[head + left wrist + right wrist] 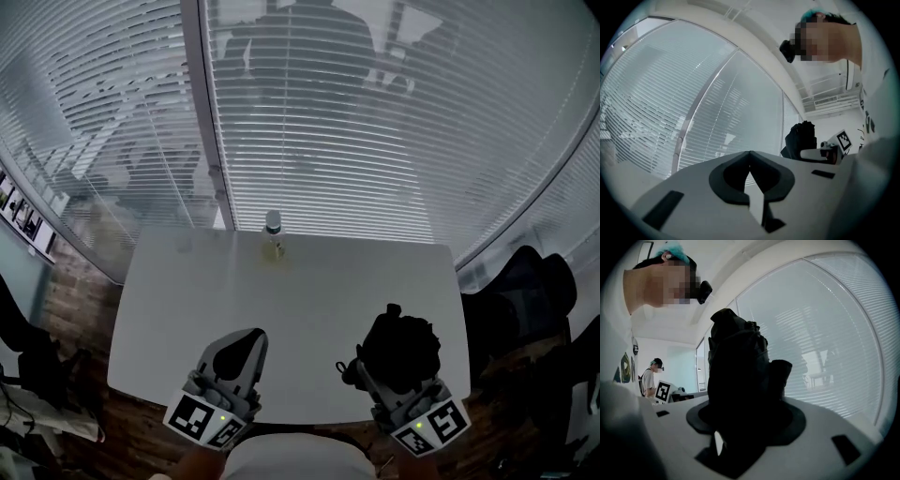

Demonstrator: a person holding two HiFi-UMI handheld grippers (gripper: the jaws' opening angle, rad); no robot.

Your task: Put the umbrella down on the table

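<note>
Two jaws of the right gripper (377, 377) clench the folded black fabric umbrella (401, 347), upright over the near right corner of the white rectangular desk (309, 309). The left gripper (249, 337), at the near edge, has its jaws pressed together, empty. A small capped bottle (273, 232) stands at the far edge.

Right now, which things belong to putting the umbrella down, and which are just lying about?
In the job: umbrella, clamped in the right gripper; white table, where it goes.
Just there: bottle at the table's far edge; left gripper, shut and empty; dark chair on the right; window blinds.
</note>
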